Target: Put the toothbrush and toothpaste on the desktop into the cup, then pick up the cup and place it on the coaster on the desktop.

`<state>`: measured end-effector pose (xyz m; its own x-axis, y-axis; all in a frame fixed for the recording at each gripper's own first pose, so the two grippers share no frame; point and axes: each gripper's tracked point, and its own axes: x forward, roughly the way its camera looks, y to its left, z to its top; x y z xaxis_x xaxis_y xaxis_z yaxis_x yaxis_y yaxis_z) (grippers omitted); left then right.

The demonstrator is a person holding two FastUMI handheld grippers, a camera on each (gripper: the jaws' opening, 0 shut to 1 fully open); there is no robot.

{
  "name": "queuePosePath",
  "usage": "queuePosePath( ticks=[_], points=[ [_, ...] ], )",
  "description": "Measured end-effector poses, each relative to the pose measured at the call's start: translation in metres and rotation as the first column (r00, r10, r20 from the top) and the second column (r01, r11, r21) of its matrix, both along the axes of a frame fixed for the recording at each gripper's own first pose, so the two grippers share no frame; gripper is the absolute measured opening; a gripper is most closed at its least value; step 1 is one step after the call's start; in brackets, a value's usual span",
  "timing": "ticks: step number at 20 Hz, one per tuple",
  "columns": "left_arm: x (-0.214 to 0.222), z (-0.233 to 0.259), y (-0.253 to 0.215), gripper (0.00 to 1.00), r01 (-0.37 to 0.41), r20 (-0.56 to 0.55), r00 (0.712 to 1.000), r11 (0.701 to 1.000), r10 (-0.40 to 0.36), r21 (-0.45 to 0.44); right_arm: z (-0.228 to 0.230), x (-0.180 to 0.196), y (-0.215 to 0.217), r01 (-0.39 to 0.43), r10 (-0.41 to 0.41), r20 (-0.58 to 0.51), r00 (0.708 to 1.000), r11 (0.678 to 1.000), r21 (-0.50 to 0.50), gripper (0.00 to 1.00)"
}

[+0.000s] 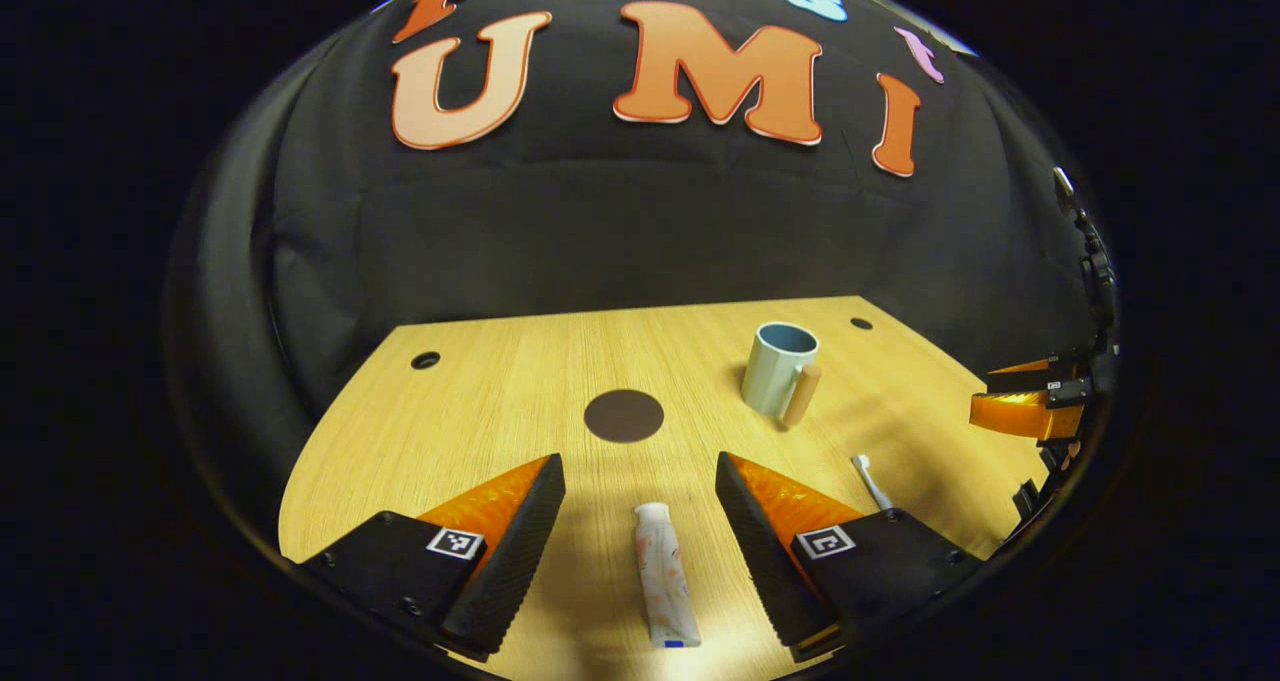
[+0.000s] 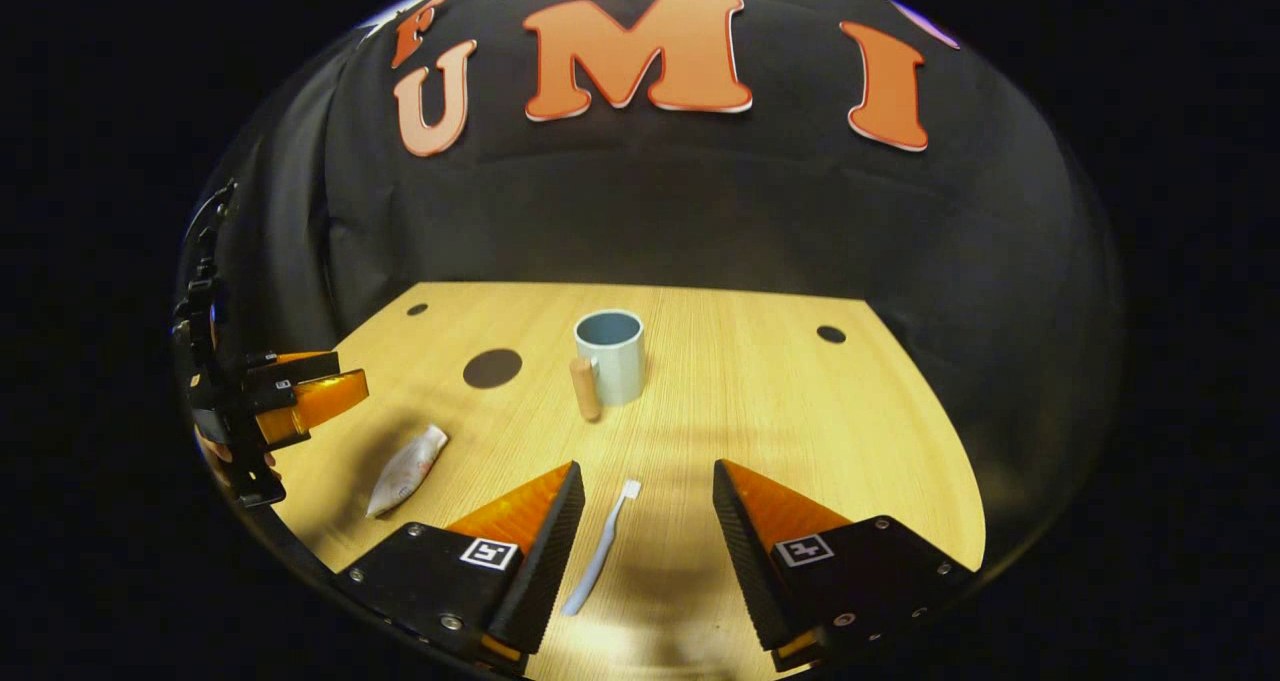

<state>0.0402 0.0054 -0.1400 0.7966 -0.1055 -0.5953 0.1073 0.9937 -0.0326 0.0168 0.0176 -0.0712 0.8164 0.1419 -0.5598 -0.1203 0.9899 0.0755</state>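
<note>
In the left gripper view, the left gripper hangs over the table with its fingers wide apart and nothing between them but air. The toothpaste lies flat on the wood right in that gap, cap end pointing away — so it looks lined up for a grab. The toothbrush lies just beside the finger on the right side of this view, partly hidden behind it. Farther off stands the cup, upright and empty, its handle turned toward the camera. The round dark coaster sits to the cup's left, a little apart from it. The right gripper shows at the far edge.

In the right gripper view, the right gripper is wide open too, holding nothing. The toothbrush lies between its fingers, bristle end pointing at the cup — I think each hand is set to pick up one thing. The toothpaste lies off to the side, below the left gripper. The coaster is bare.
</note>
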Motion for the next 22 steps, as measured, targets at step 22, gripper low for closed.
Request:
queuePosePath(
  ticks=[22],
  points=[
    [-0.023,-0.049,-0.030,0.76,0.098,-0.631,0.769,0.995,-0.099,-0.036,-0.100,-0.013,0.041,-0.146,0.137,-0.539,0.831,0.989,0.026,0.56]
  ],
)
